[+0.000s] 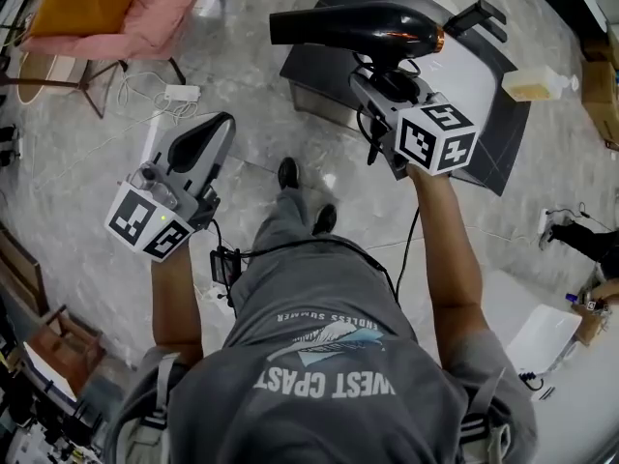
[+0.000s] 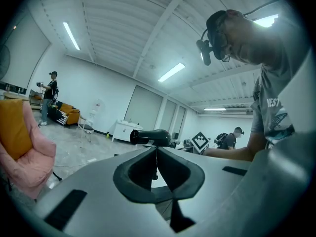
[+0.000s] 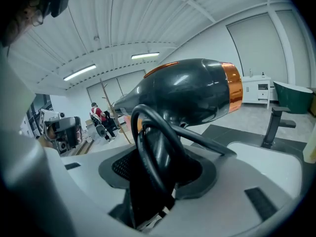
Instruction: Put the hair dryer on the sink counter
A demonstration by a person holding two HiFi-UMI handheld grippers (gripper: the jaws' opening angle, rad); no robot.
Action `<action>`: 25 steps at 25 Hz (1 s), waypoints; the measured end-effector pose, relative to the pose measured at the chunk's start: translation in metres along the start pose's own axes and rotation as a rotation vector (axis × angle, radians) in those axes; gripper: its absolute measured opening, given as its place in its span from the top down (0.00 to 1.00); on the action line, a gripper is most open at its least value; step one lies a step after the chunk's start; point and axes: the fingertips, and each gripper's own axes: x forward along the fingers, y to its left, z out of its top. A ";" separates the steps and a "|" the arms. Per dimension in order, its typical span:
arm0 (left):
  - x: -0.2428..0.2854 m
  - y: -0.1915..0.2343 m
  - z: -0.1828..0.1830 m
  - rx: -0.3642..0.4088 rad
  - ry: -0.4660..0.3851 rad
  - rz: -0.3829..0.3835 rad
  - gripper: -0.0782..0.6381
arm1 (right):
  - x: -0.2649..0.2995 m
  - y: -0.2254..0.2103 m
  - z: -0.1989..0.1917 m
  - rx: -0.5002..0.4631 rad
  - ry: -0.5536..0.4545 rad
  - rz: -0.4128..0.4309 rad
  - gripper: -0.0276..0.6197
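Observation:
A black hair dryer (image 1: 358, 27) with an orange ring at its rear is held up by its handle, nozzle pointing left. My right gripper (image 1: 382, 75) is shut on that handle, and the looped black cord is caught between the jaws too. The right gripper view shows the dryer body (image 3: 187, 90) just above my right gripper (image 3: 158, 167). The dark sink counter (image 1: 484, 104) with a black faucet (image 1: 479, 17) lies below and beyond the dryer. My left gripper (image 1: 208, 133) hangs at the left with its jaws together and nothing in them, as the left gripper view (image 2: 157, 162) shows. The dryer (image 2: 150, 137) appears there in the distance.
A pale yellow box (image 1: 537, 83) sits on the counter's right end. A pink chair with an orange cushion (image 1: 116, 8) stands at the upper left, with a power strip and cables (image 1: 179, 93) on the floor near it. Wooden furniture (image 1: 48, 341) lines the left edge.

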 end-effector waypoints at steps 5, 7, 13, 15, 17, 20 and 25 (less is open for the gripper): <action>0.002 0.021 -0.013 -0.030 0.020 0.011 0.86 | 0.033 -0.017 -0.015 0.026 0.044 -0.013 0.62; 0.003 0.030 -0.018 -0.043 0.026 0.015 0.86 | 0.046 -0.024 -0.021 0.033 0.062 -0.019 0.62; 0.006 0.045 -0.028 -0.070 0.033 0.023 0.86 | 0.077 -0.042 -0.039 0.053 0.105 -0.035 0.62; 0.006 0.047 -0.031 -0.080 0.035 0.028 0.86 | 0.084 -0.047 -0.046 0.061 0.120 -0.039 0.62; 0.007 0.048 -0.031 -0.085 0.037 0.030 0.86 | 0.090 -0.052 -0.051 0.067 0.134 -0.043 0.62; 0.009 0.051 -0.032 -0.092 0.041 0.031 0.86 | 0.098 -0.061 -0.059 0.077 0.152 -0.051 0.62; 0.016 0.067 -0.044 -0.110 0.057 0.040 0.86 | 0.122 -0.079 -0.075 0.096 0.177 -0.060 0.62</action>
